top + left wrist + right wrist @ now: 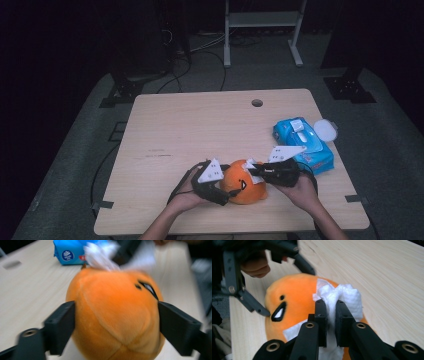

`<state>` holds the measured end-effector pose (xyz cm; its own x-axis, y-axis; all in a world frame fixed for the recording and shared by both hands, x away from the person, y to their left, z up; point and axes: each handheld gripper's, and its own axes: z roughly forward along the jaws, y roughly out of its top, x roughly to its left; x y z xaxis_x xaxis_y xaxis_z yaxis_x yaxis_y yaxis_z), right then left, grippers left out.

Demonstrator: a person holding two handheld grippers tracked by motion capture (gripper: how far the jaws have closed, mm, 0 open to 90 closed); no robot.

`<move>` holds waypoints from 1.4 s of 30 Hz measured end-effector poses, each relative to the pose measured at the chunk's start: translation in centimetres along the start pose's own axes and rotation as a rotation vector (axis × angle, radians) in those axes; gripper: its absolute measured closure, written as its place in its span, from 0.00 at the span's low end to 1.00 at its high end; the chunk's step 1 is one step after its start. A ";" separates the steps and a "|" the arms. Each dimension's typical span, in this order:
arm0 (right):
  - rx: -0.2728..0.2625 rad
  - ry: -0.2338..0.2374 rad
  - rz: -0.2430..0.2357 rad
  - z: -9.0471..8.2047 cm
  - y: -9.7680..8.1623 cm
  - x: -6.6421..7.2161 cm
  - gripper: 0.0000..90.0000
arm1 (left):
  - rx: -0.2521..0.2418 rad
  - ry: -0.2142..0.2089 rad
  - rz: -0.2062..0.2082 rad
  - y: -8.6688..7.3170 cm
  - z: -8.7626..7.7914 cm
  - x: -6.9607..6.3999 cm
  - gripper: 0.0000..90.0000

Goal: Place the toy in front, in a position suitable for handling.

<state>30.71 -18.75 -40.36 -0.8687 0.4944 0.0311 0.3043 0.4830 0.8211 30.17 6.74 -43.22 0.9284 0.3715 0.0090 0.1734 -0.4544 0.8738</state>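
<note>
Blurred white tissue (100, 256) and cut-off blue wipes pack (72, 251) behind plush.

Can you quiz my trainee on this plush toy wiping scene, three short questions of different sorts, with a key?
1. True or false: the right gripper is shut on a white tissue.
2. What sits between the left gripper jaws? A) the orange plush toy B) a cup C) a sponge
3. Fill in: the blue wet wipes pack lies on the wooden table toward the person's ____ side.

Key: 1 true; 2 A; 3 right.
</note>
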 end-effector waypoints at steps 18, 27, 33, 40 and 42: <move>-0.044 0.054 0.014 -0.3 1.1 0.6 0.90 | 0.034 0.073 0.380 0.2 0.5 -3.3 0.29; -0.005 0.000 0.007 0.1 0.8 -0.7 0.90 | 0.038 0.055 0.313 -0.7 0.0 -2.0 0.30; -0.002 -0.048 0.054 -0.8 -0.7 -1.6 0.90 | 0.004 0.027 0.221 0.0 -0.5 -1.3 0.17; -0.010 0.007 -0.026 0.8 1.0 0.7 0.90 | 0.022 0.044 0.227 -0.5 -0.2 -1.0 0.27; -0.004 -0.005 -0.003 0.6 0.6 -0.2 0.90 | 0.021 0.047 0.186 -0.9 -0.4 -0.2 0.29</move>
<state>31.30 -18.11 -40.28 -0.8675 0.4967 0.0261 0.3005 0.4816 0.8233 29.65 7.39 -43.78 0.9289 0.3163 0.1923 0.0073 -0.5351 0.8447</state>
